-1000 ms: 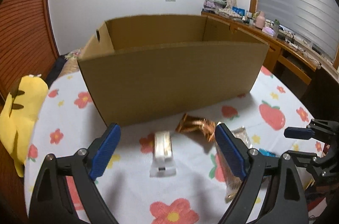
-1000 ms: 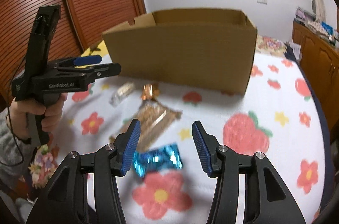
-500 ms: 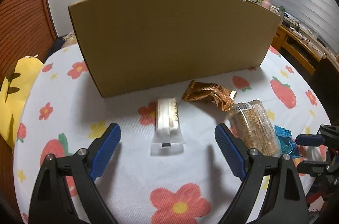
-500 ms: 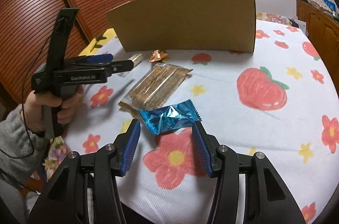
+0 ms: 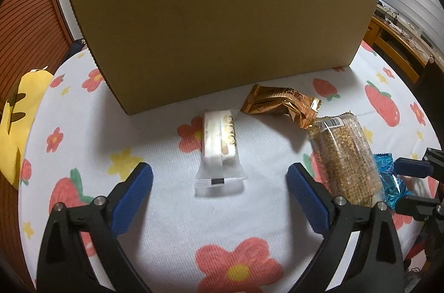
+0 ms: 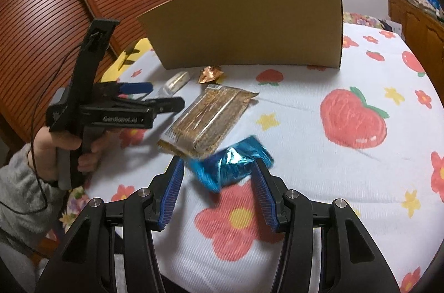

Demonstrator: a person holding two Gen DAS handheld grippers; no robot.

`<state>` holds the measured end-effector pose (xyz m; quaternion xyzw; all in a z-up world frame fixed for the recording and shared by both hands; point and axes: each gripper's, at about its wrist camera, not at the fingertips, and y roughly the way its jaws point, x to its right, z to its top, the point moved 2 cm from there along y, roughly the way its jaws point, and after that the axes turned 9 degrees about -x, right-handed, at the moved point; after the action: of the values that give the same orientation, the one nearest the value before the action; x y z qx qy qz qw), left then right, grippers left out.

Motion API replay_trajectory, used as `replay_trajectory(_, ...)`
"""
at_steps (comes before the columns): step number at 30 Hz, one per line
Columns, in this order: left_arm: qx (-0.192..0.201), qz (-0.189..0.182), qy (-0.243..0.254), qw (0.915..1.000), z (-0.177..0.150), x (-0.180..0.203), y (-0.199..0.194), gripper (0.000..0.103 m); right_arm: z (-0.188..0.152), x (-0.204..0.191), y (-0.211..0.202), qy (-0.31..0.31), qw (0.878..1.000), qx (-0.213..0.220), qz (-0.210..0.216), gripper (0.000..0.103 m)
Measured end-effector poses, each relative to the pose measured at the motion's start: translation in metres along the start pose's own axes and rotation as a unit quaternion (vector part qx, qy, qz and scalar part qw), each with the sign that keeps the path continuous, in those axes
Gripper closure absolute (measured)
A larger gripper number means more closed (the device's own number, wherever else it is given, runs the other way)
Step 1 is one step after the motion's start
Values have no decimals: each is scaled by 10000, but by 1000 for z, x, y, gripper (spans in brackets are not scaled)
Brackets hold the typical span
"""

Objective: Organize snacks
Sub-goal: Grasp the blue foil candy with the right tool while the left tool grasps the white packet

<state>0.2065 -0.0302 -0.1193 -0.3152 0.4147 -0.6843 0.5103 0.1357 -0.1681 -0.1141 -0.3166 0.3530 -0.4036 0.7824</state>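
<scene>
Cardboard box (image 5: 219, 35) stands upright at the far side of the table (image 5: 172, 215), which carries a white cloth printed with flowers and strawberries. Four snacks lie on the cloth in front of the box, all outside it.

White snack packet (image 5: 220, 151): lies flat just before the box's near wall, its clear sealed end toward the camera. The left gripper (image 5: 219, 191) is lowered over it, its jaws having just opened further to a wide spread; the packet's near end lies between the blue pads (image 5: 133, 196) without contact on either side. Nothing is held.

Copper foil packet (image 5: 280, 104): crumpled, beside the white packet toward the right edge, close to the box wall.

Seed bar in clear wrap (image 5: 345, 160): lies lengthwise, touching or nearly touching the copper packet at its far end, barcode label facing up.

Blue foil packet (image 6: 231, 164): nearest the table's front edge, its corner against the seed bar's near end. The right gripper (image 6: 217, 191) straddles it, jaws part open. The packet sits between the fingertips; this part of the right wrist view is blurred and pad contact cannot be confirmed.

A hand (image 6: 59, 147) in a grey sleeve grips the left gripper's handle at the table's left edge. A yellow plush item (image 5: 15, 124) rests against that same edge.
</scene>
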Motion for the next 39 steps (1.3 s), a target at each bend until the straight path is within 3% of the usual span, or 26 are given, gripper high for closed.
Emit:
replay_trajectory(8, -50, 14, -62, 10000, 1, -2, 1, 0, 7, 6, 3, 133, 9999, -27, -25, 51)
replay_trajectory(15, -6, 73, 166, 9998, 1, 3, -3, 0, 15, 1, 11, -79, 9987, -47, -493, 52)
replay_trajectory(16, 12, 98, 205, 9997, 1, 5, -4, 0, 14, 0, 12, -120, 9984, -57, -552, 53)
replay_trajectory(20, -59, 56, 261, 9996, 4, 11, -6, 0, 11, 0, 11, -268, 9964, -74, -797, 75)
replay_trajectory(25, 61, -247, 252, 9994, 6, 12, -11, 2, 7, 6, 10, -341, 9960, -90, -825, 79)
replay_trajectory(31, 151, -356, 177, 9991, 11, 7, -12, 18, 3, 3, 11, -508, 9942, -5, -944, 79)
replay_trajectory(37, 215, -122, 94, 9996, 19, -1, -8, 29, 0, 2, 12, -587, 9932, 84, -998, 79)
replay_trajectory(39, 174, -77, 93, 9998, 22, 1, -4, 38, -1, 0, 13, -650, 9921, 109, -1064, 79)
